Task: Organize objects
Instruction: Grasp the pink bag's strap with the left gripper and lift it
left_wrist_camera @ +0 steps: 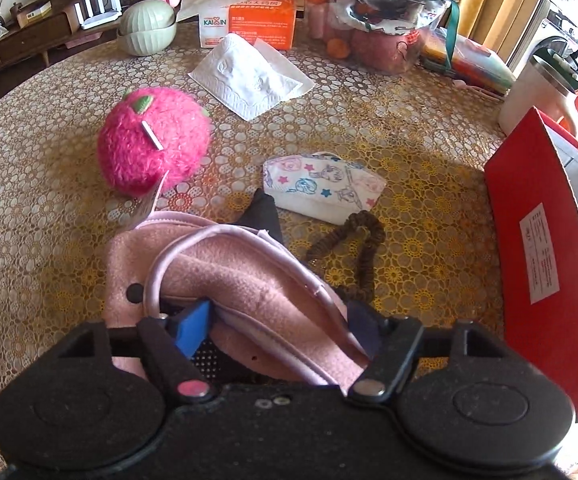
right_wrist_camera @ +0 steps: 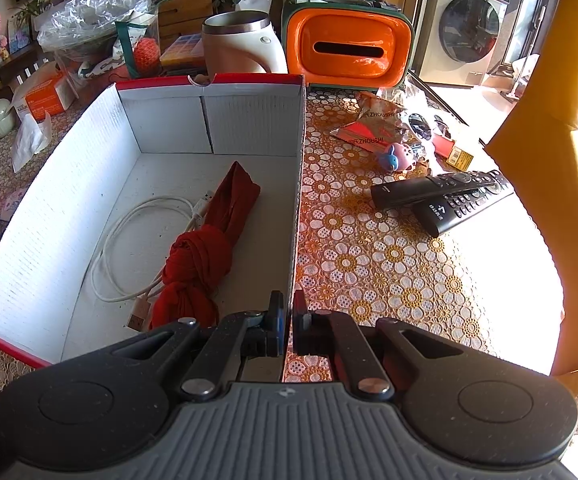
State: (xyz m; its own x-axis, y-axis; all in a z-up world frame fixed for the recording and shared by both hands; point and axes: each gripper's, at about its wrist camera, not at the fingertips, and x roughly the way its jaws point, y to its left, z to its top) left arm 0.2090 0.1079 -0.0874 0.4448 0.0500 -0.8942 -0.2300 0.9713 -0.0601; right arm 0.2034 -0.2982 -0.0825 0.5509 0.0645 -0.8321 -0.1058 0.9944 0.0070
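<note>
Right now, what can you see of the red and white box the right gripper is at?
The box is an open, lidless carton, corrugated white inside with a red outside and red rim edge. It sits on the lace-patterned tablecloth. Inside lie a coiled white cable and a knotted red cloth, touching each other. The right gripper is shut on the box's right wall, one finger inside and one outside. A white label shows on its red outer side in the left wrist view.

Pink fleece item [left_wrist_camera: 249,280]: soft, matt, napped cloth. Far left, fuzzy pink ball [left_wrist_camera: 153,144], seemingly yarn. Box [right_wrist_camera: 101,184]: matt white corrugated card. Tissue holder [right_wrist_camera: 347,40]: glossy orange plastic.
</note>
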